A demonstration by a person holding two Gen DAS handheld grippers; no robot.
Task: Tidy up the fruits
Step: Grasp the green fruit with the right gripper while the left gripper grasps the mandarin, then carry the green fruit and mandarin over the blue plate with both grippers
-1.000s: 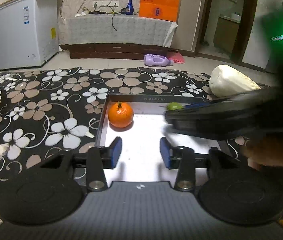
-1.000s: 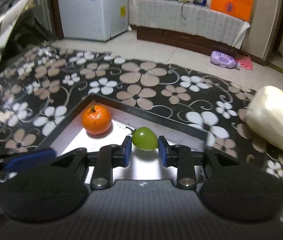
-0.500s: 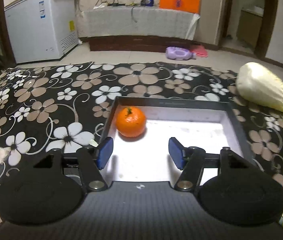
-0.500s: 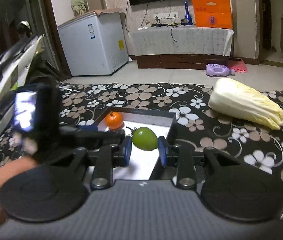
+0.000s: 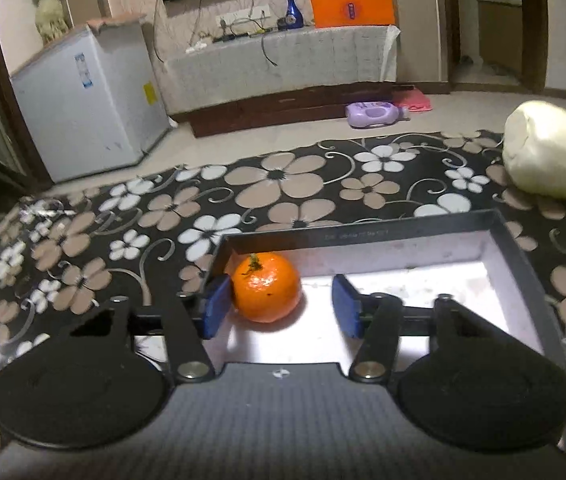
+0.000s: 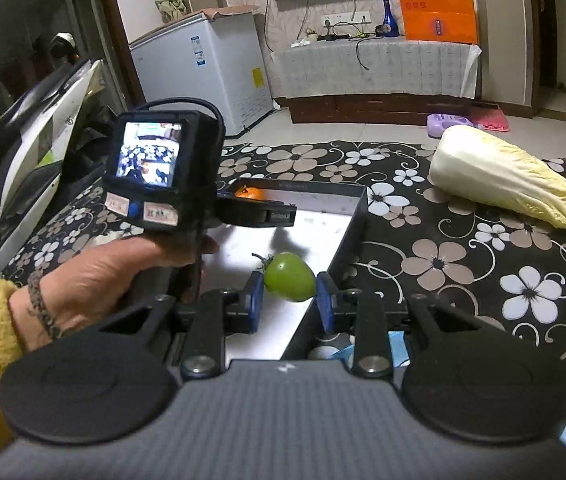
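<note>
Left wrist view is showing the orange point(image 5: 266, 287) sitting in the far left corner of the white-floored tray point(image 5: 521, 256), now lying between the fingers of the left gripper point(image 5: 279, 306), which a second ago were short of it; those fingers are closing, one pad beside the peel, the other still apart. Right gripper point(image 6: 286, 298) is still pinching the green tomato point(image 6: 289, 277) above the tray's near edge, having swung back from deeper inside. Judging by this, the tomato is not yet placed, while the orange may be getting repositioned on the floral-clothed table point(image 6: 463, 264).
</note>
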